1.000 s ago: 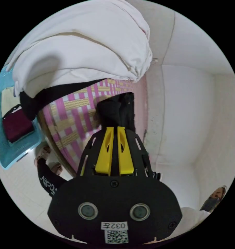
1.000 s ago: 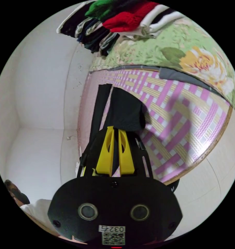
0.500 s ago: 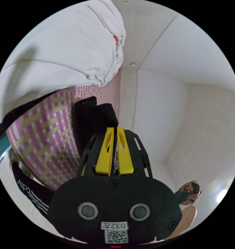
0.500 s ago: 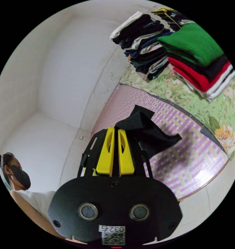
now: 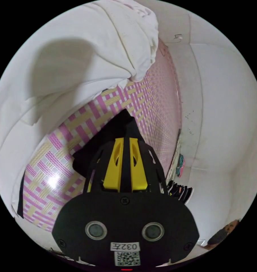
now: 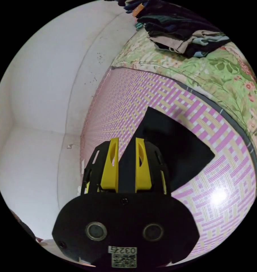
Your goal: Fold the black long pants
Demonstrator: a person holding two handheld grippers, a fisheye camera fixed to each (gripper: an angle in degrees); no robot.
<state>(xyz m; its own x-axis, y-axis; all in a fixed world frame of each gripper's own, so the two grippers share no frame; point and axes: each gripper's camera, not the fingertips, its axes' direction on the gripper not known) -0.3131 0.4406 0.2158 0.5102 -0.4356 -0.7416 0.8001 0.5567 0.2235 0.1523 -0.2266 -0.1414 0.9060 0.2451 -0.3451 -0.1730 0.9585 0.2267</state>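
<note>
Black long pants [image 6: 173, 147] on woven mat [image 6: 219, 181], clamped between both left tongs [image 5: 125, 141] and right tongs [image 6: 126, 141].

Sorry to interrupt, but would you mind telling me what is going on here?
A person is folding black long pants on a pink and yellow woven mat, using a handheld gripper in each hand. The left gripper and the right gripper each have their jaws closed on black fabric, with the pants lying down on the mat. A white blanket and other clothes lie nearby.
</note>
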